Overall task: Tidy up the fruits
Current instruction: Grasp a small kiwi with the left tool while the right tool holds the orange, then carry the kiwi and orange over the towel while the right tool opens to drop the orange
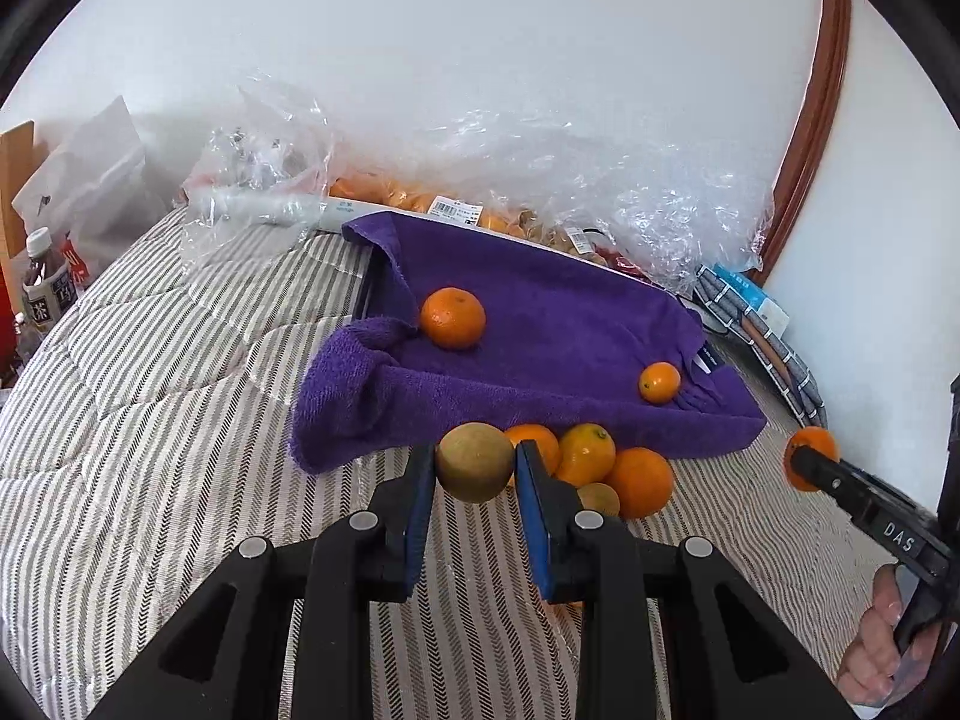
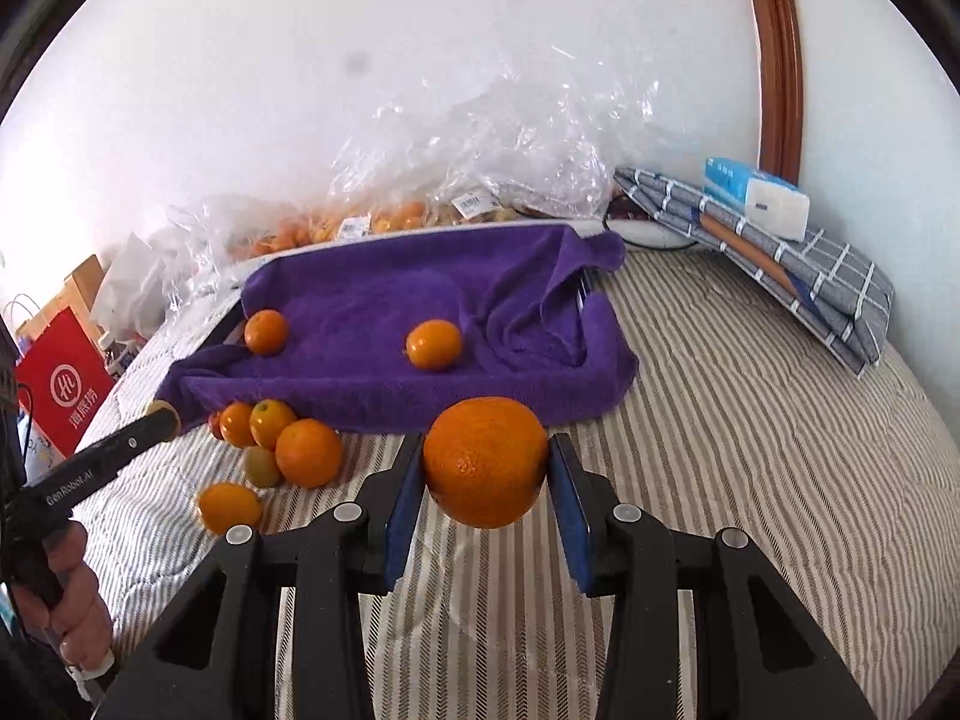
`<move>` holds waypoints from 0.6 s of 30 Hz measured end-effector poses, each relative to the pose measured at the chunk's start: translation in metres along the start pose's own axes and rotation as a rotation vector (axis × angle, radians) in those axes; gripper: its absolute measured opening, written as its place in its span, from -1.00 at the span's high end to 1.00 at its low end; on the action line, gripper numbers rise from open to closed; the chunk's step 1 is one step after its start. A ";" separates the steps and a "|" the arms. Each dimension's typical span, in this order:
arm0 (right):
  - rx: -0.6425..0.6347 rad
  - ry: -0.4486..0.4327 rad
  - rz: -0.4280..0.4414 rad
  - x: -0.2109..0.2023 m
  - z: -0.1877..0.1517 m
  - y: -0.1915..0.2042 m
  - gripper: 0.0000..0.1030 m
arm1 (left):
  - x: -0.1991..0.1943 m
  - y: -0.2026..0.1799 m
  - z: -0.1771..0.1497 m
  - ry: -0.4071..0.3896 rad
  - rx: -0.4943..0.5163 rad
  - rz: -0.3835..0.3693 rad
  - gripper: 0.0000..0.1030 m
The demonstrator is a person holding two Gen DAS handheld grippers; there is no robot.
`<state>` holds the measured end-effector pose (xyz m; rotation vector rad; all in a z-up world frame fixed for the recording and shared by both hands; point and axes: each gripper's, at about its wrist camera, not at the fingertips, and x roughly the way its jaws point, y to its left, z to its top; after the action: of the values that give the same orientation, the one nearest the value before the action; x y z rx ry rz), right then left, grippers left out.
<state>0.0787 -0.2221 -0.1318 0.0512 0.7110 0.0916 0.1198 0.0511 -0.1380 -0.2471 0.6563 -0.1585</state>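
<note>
My left gripper (image 1: 474,471) is shut on a round brown-green fruit (image 1: 474,462) and holds it above the striped bed, just before the purple towel (image 1: 540,348). My right gripper (image 2: 485,468) is shut on a large orange (image 2: 485,461); it also shows at the right of the left wrist view (image 1: 811,467). Two oranges lie on the towel: a bigger one (image 1: 452,318) and a smaller one (image 1: 659,382). A cluster of oranges (image 1: 600,465) with a small brown-green fruit (image 1: 599,498) lies on the bed at the towel's front edge. One orange (image 2: 229,507) lies apart.
Clear plastic bags of fruit (image 1: 480,180) lie along the wall behind the towel. A folded checked cloth (image 2: 780,264) with a tissue pack (image 2: 759,195) lies at the right. A red paper bag (image 2: 63,384) and bottles (image 1: 45,282) stand left of the bed.
</note>
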 end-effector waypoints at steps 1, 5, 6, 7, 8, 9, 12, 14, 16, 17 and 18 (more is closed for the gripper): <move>-0.005 -0.007 -0.001 -0.001 0.002 0.001 0.21 | -0.001 0.001 0.002 -0.004 0.002 0.025 0.50; -0.025 -0.039 0.002 -0.003 0.017 0.005 0.21 | -0.007 0.013 0.016 -0.004 -0.060 0.026 0.50; -0.025 -0.042 0.004 -0.002 0.022 0.005 0.21 | -0.010 0.014 0.022 -0.015 -0.062 0.029 0.50; -0.026 -0.044 0.009 -0.001 0.024 0.007 0.21 | -0.012 0.015 0.027 -0.025 -0.058 0.036 0.50; -0.028 -0.046 0.016 0.001 0.028 0.007 0.21 | -0.013 0.014 0.033 -0.032 -0.049 0.051 0.50; -0.029 -0.052 0.019 0.002 0.030 0.008 0.21 | -0.013 0.014 0.038 -0.033 -0.040 0.063 0.50; -0.034 -0.068 0.025 0.008 0.041 0.008 0.21 | -0.011 0.015 0.054 -0.045 -0.030 0.056 0.50; -0.028 -0.076 0.027 0.014 0.048 0.007 0.21 | -0.003 0.015 0.060 -0.035 -0.035 0.044 0.50; -0.026 -0.077 0.029 0.021 0.056 0.006 0.21 | 0.007 0.015 0.066 -0.026 -0.047 0.039 0.50; -0.024 -0.079 0.026 0.024 0.059 0.005 0.21 | 0.011 0.015 0.068 -0.023 -0.051 0.037 0.50; -0.024 -0.080 0.025 0.027 0.061 0.005 0.21 | 0.017 0.015 0.070 -0.020 -0.057 0.033 0.50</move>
<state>0.1391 -0.2156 -0.1028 0.0403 0.6293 0.1214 0.1770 0.0739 -0.0986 -0.2922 0.6452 -0.1052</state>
